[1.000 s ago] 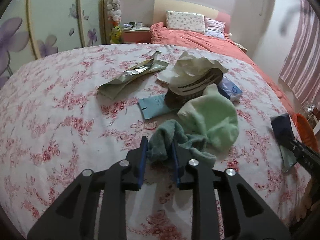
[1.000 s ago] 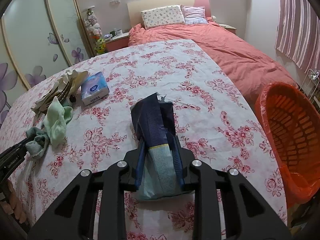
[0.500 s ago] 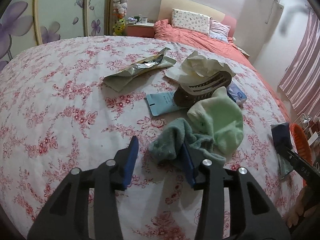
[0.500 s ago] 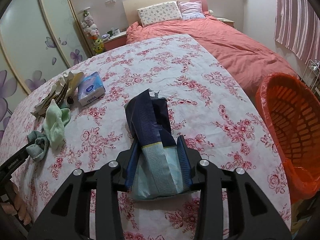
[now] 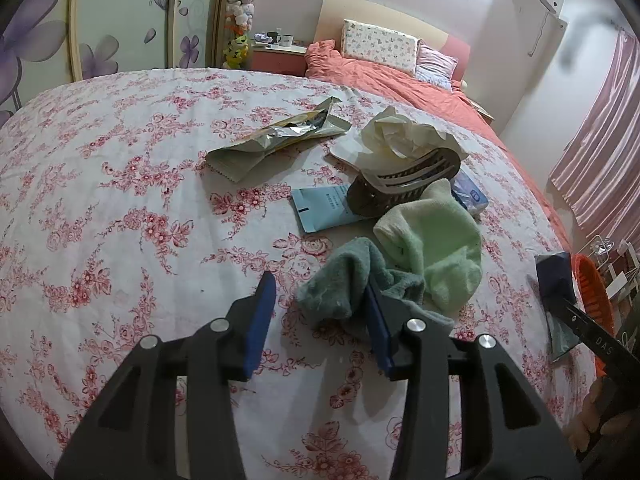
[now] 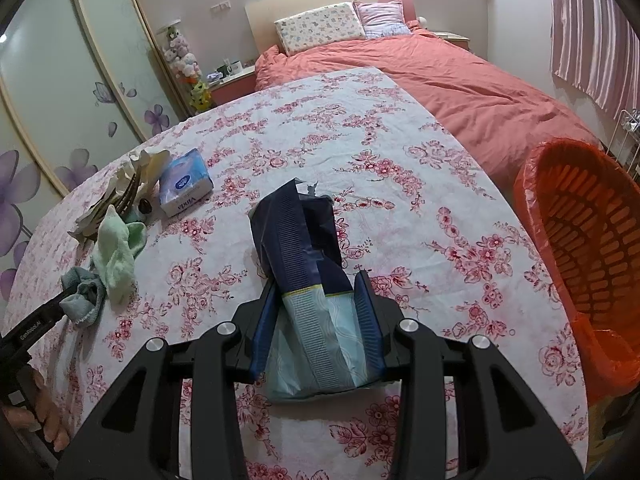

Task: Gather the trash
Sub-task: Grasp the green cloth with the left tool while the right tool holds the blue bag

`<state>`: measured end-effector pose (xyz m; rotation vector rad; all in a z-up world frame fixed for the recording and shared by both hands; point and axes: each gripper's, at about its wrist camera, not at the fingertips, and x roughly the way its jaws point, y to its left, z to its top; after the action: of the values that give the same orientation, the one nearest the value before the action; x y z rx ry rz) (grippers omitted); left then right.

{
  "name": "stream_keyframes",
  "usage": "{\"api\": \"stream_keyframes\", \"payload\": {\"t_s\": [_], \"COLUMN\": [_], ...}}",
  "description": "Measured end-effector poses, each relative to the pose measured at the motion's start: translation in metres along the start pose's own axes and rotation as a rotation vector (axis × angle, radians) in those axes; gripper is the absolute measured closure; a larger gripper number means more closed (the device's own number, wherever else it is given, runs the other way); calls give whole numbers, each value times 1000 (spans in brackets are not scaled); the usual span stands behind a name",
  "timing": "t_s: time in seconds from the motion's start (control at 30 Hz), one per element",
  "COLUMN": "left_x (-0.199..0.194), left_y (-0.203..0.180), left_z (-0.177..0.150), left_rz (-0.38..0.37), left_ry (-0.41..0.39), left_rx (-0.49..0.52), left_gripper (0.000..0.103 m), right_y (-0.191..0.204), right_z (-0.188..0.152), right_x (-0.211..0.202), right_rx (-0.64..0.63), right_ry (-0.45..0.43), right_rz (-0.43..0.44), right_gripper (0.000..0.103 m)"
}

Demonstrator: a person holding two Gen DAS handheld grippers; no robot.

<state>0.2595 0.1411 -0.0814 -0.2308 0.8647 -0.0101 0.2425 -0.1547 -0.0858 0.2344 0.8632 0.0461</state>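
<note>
Two hand-held grippers are at work over a tabletop (image 6: 400,128) covered in a rose-print cloth. The left hand-held gripper (image 5: 320,300), clamped on the teal sock (image 5: 340,284) a second ago, now stands wide, with the sock lying loose between its pads and touching only the right one. That reads as a let-go: a sock is hardly trash, so the left side is free to pick something else. The right hand-held gripper (image 6: 316,308) has widened a little too, but the blue bag (image 6: 308,264) remains wedged between its pads, so I judge it held, ready to go into the orange basket (image 6: 592,240) standing just off the right edge.

Near the left edge in the right view lies the heap: a green sock (image 5: 432,244) touching the teal one, a hair clip (image 5: 404,184) on a blue sachet (image 5: 324,208), crumpled paper (image 5: 396,136), a tissue pack (image 6: 184,188) and, toward the far edge, a foil wrapper (image 5: 276,140). The wrapper, paper and sachet look like the trash left to collect.

Beyond the tabletop is a bed (image 6: 460,76) with a coral cover and two pillows, a flowered wardrobe (image 6: 60,80) and striped curtains (image 6: 592,28).
</note>
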Motion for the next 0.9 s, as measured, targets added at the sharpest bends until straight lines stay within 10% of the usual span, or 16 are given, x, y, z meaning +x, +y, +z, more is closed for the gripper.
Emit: {"api": "stream_keyframes", "payload": {"t_s": [0.2, 0.37, 0.9], "left_x": [0, -1, -48], "left_y": [0, -11, -60], "left_z": [0, -1, 6], "left_rz": [-1, -23, -65], "left_ry": [-1, -2, -106], "left_rx": [3, 43, 127], "left_gripper": [60, 85, 88], "right_y": [0, 8, -9], "right_z": [0, 0, 4], "right_x": [0, -6, -61], "right_rx": [-6, -51, -17], "right_ry": [-1, -32, -168], "right_rz": [-8, -18, 7], "right_gripper": [65, 81, 89]}}
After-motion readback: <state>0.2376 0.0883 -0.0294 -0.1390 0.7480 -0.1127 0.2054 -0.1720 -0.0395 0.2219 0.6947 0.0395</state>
